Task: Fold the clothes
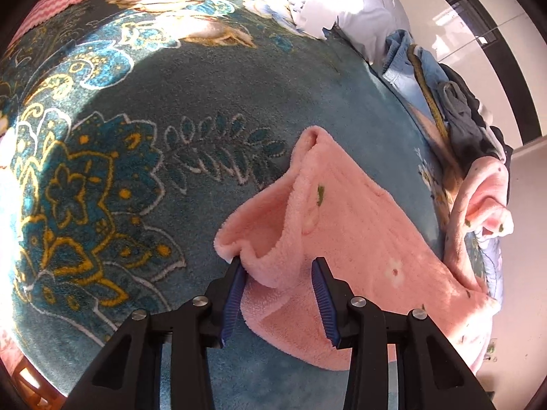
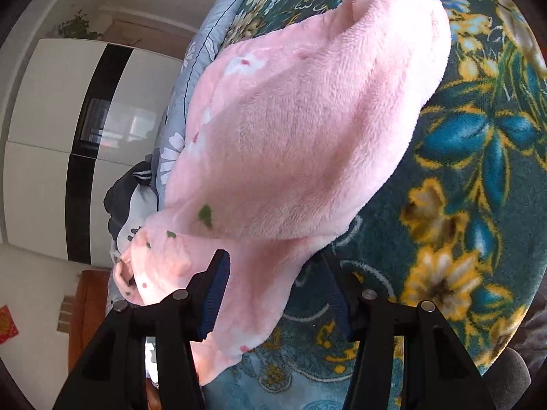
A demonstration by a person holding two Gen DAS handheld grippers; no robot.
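My left gripper (image 1: pixel 278 278) had its jaws apart over a rolled edge of the pink fleece garment (image 1: pixel 345 239) — the fabric sat between the blue pads (image 1: pixel 236 294) but they weren't squeezing it. Right gripper (image 2: pixel 277 290) was the same deal, jaws spread, with a fold of that fleece draped between them and nothing pinched. The garment lay rumpled on the teal floral blanket (image 1: pixel 102 157), with its far end trailing off toward the bed's edge. Beyond it sat a pile of other clothes (image 1: pixel 458 109) and a white wardrobe with black stripe (image 2: pixel 85 136) in the background.
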